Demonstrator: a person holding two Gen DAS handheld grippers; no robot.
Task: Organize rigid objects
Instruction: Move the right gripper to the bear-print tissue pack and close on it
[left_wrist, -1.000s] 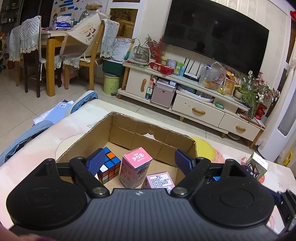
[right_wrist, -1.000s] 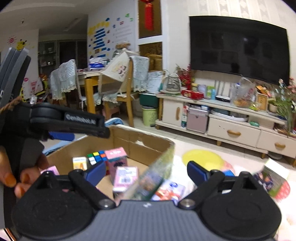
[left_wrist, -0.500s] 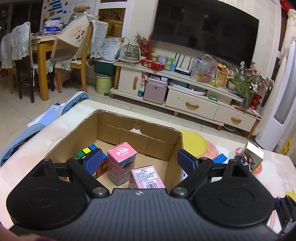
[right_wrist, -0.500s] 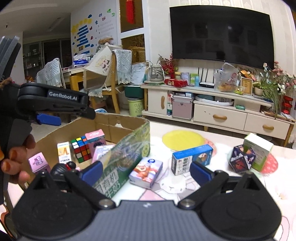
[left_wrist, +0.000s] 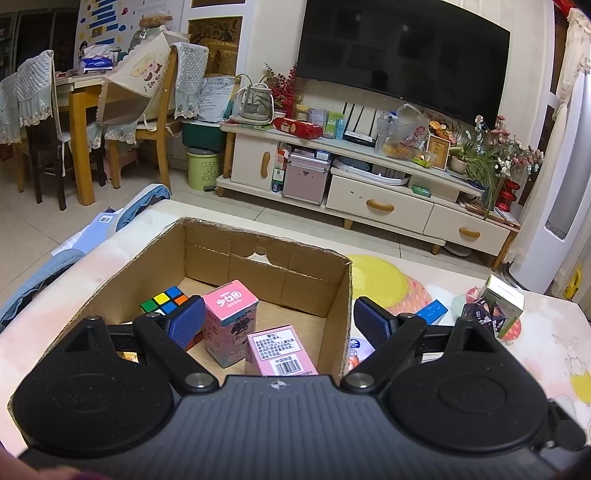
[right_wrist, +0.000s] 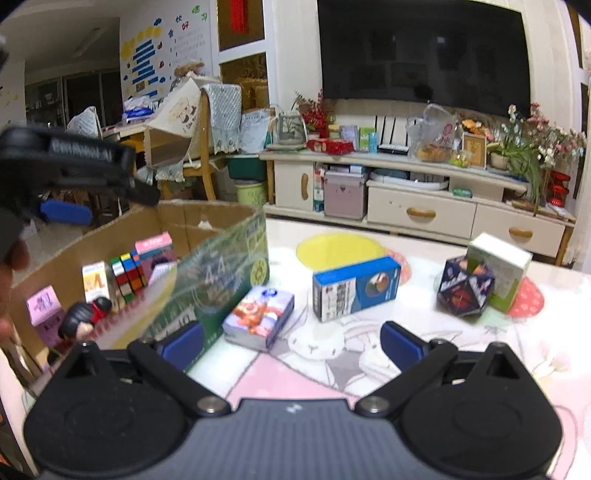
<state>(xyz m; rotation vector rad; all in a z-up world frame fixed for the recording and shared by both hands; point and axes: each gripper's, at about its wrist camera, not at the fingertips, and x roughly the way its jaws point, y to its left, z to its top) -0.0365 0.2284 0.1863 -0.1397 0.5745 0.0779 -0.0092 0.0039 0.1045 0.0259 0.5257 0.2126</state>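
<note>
The cartoon box (right_wrist: 258, 317) lying flat on the bench (right_wrist: 369, 354), lower middle of my right view beside the carton (right_wrist: 221, 273), looks like light, stiff card with a slick printed skin, so I would take it across its two long sides. My right jaws (right_wrist: 291, 343) have just been opening and stand wide with nothing between them, the box just ahead. My left jaws (left_wrist: 279, 321) hang spread and empty over the carton's right wall, above the pink boxes (left_wrist: 231, 317).
</note>
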